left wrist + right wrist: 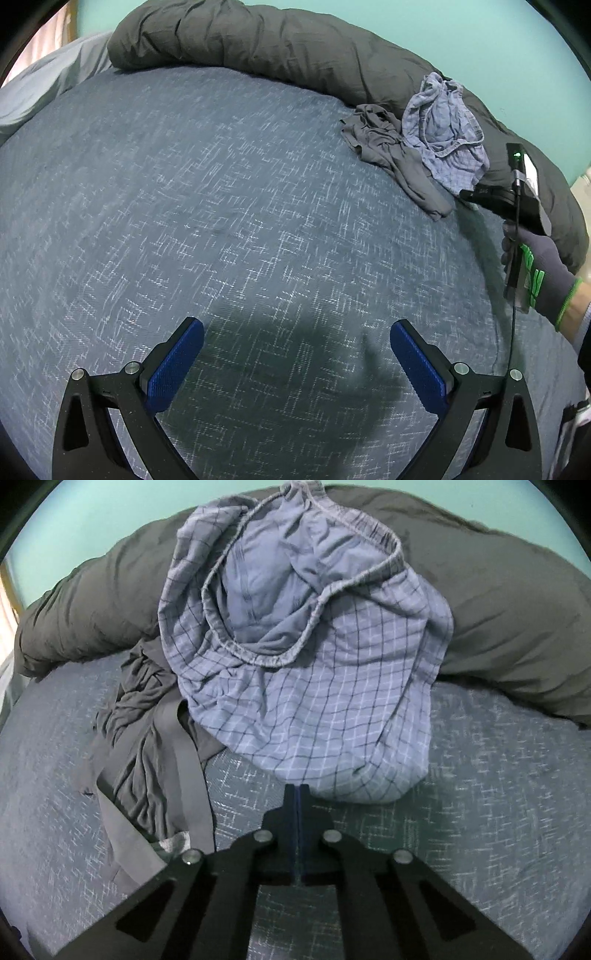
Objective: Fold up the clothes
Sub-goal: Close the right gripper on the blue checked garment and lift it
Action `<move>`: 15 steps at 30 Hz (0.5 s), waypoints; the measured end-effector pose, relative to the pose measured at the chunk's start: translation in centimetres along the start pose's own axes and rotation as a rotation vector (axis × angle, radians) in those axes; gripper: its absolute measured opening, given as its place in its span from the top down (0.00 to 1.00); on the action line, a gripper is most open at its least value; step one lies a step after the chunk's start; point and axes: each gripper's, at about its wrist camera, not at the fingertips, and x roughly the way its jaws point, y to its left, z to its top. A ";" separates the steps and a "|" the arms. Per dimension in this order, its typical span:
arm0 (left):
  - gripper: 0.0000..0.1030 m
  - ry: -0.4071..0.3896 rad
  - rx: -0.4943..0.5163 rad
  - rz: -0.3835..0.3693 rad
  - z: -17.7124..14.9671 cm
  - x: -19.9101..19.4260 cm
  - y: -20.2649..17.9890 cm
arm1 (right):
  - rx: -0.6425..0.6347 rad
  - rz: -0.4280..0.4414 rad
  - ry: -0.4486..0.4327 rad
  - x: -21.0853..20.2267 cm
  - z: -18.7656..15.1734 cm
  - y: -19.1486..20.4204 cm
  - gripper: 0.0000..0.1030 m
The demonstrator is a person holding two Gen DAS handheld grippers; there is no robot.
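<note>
Step in hand: picking the first garment from the pile. Checked boxer shorts lie crumpled on the bed, propped against the rolled grey duvet, with a dark grey garment just beside them. Right gripper has its jaws together at the shorts' near hem; whether cloth is pinched between them I cannot tell. Left gripper hangs over bare bedcover, jaws apart, nothing between. Next move likely calls for dragging the shorts onto open cover and spreading them flat.
</note>
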 end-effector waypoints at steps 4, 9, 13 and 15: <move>0.00 -0.009 -0.004 0.002 0.3 -0.5 0.0 | -0.003 0.011 -0.043 -2.1 -0.1 -0.5 1.00; 0.00 -0.006 -0.013 0.003 0.3 -1.0 0.0 | -0.004 0.024 -0.030 -3.2 -0.4 -1.1 0.99; 0.00 -0.007 -0.028 0.007 0.4 -0.9 0.3 | 0.051 -0.042 0.036 -0.5 0.3 -0.8 0.35; 0.00 -0.004 -0.035 0.005 0.4 -0.5 0.4 | 0.079 -0.067 0.051 0.8 0.6 -0.9 0.31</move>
